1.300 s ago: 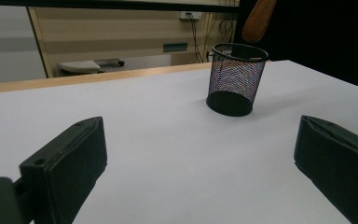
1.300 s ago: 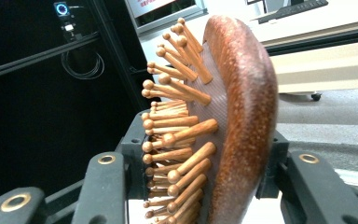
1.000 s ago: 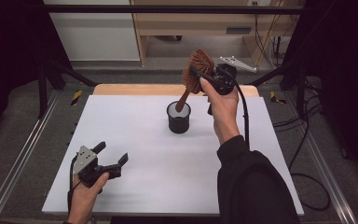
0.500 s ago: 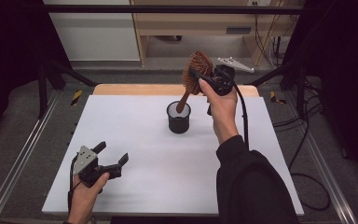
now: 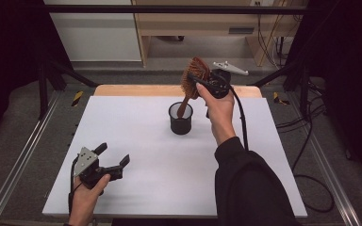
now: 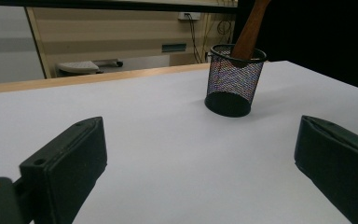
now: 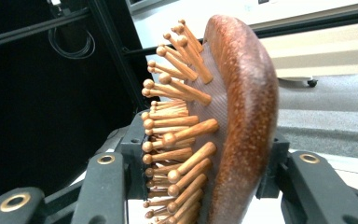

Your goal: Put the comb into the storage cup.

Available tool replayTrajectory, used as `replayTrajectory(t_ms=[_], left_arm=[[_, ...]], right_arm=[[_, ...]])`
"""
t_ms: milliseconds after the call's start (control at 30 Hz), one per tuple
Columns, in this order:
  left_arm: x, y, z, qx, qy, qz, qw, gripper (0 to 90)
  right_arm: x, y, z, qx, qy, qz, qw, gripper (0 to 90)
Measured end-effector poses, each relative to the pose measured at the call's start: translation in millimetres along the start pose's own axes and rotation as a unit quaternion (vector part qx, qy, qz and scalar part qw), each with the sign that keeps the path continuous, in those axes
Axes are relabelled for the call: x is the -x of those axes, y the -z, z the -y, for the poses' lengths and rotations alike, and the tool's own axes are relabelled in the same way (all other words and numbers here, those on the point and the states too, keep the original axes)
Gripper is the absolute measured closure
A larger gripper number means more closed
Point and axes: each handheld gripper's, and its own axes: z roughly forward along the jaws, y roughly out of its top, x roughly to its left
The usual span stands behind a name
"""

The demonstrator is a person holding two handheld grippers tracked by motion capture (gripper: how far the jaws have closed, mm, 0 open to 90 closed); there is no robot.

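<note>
A wooden hairbrush with peg bristles leans with its handle inside a black mesh cup at the middle far part of the white table. My right gripper is shut on the brush head above the cup. In the right gripper view the brush is clamped between the pads, bristles facing left. My left gripper rests open near the front left edge, holding nothing. In the left gripper view, the left gripper looks at the cup and the brush handle.
A wooden strip runs along the table's far edge. Metal rails flank both sides. Cabinets stand beyond the table, and cables lie on the floor at right. A black sleeve crosses the near right of the table.
The brush head has tipped slightly to the left in my right gripper, with the handle still in the cup. The left gripper has stayed where it was.
</note>
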Motion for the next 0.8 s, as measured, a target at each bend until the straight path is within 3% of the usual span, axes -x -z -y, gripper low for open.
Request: replayTrajectory(t_ms=[800], left_arm=[[-1.2, -0.2, 0.2, 0.002, 0.003, 0.003, 1.0000, 2.1]], right_arm=[[4.2, -26.7, 28.0, -0.028, -0.003, 0.003, 0.9996, 50.6]])
